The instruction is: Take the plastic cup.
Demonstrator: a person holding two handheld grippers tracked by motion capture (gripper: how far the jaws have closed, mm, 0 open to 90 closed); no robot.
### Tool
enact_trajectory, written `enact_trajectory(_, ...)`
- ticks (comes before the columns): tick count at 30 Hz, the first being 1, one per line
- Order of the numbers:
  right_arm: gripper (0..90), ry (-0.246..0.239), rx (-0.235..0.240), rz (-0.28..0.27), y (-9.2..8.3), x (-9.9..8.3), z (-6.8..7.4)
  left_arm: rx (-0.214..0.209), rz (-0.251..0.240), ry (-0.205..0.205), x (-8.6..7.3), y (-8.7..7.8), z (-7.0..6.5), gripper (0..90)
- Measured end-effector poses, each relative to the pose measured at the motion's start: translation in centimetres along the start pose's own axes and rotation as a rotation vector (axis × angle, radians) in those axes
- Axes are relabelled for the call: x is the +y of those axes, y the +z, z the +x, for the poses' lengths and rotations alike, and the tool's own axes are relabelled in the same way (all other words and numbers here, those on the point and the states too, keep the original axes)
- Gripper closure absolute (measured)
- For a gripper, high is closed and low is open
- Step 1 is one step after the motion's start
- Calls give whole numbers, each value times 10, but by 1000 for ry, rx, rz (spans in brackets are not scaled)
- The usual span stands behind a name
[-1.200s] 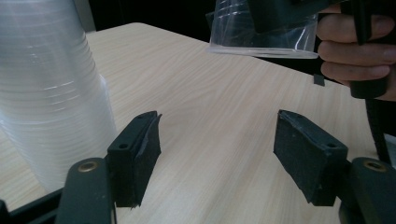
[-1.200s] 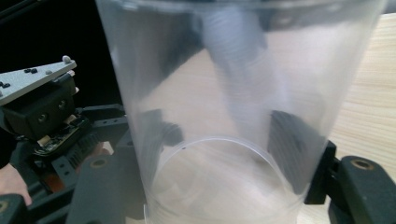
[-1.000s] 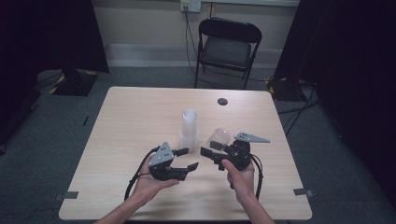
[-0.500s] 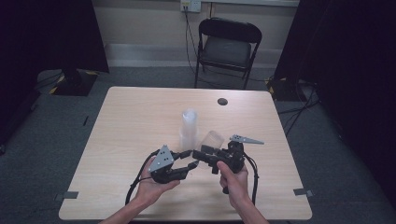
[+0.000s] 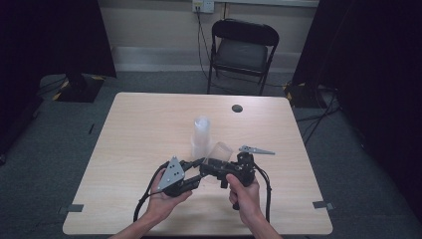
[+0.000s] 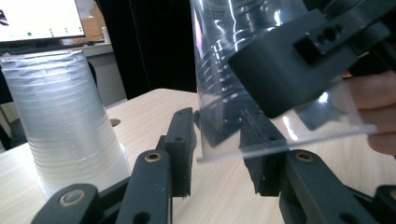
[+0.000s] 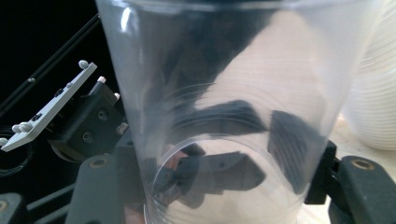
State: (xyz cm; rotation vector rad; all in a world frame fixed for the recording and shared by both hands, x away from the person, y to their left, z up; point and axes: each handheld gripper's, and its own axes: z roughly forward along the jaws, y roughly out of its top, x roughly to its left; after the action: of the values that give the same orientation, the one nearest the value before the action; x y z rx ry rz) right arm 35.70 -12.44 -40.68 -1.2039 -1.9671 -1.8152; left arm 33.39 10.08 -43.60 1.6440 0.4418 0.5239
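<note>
The right gripper [image 5: 211,172] is clamped on a clear cup [image 5: 219,153], one jaw on each side of its wall; in the right gripper view the cup [image 7: 224,107] covers most of both jaws and blurs what lies behind it. The cup is held clear of the table [image 5: 139,129], tilted, near the table's near edge and slightly right of centre.

The left gripper [image 5: 196,174] has its jaws apart. In the left gripper view the cup's rim [image 6: 280,140] sits between the two jaws, and the right-hand jaw looks to touch the rim; whether the left-hand one touches cannot be told. The cup's upper end is cut off at the top of that view, and the right gripper's body [image 6: 299,51] hides part of its wall.

A stack of cups [image 5: 201,135] stands upside down on the table, just beyond the held cup; the count cannot be made out. In the left gripper view the stack [image 6: 65,126] appears at left.

In the high view, the left hand [image 5: 166,199] and right hand [image 5: 244,194] enter from the near edge, forearms cut off. A small dark disc [image 5: 237,108] lies at far right on the table; a chair [image 5: 241,50] stands beyond it.
</note>
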Motion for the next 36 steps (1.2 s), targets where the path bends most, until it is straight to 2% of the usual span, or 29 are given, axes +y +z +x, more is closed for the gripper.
enact_trajectory(3,356,7,11,8,3,-2,2,16,-22,-2,1,1,-1,661)
enact_trajectory(6,351,5,14,14,5,-2,3,30,-25,30,1,0,-2,656)
enact_trajectory(12,351,18,29,11,6,-2,2,56,-41,50,2,0,-4,669)
enact_trajectory(18,350,63,38,15,7,-3,-3,63,-30,59,-1,0,-4,724)
enact_trajectory(19,350,67,32,18,7,-3,-4,75,-33,61,-2,-1,-4,739)
enact_trajectory(24,326,99,44,27,10,-5,-7,74,-26,56,-3,-1,-2,781)
enact_trajectory(29,249,87,24,25,12,-6,-6,60,-20,29,-5,-3,0,831)
enact_trajectory(36,162,61,-5,40,14,-8,-6,49,2,11,-8,-1,2,849)
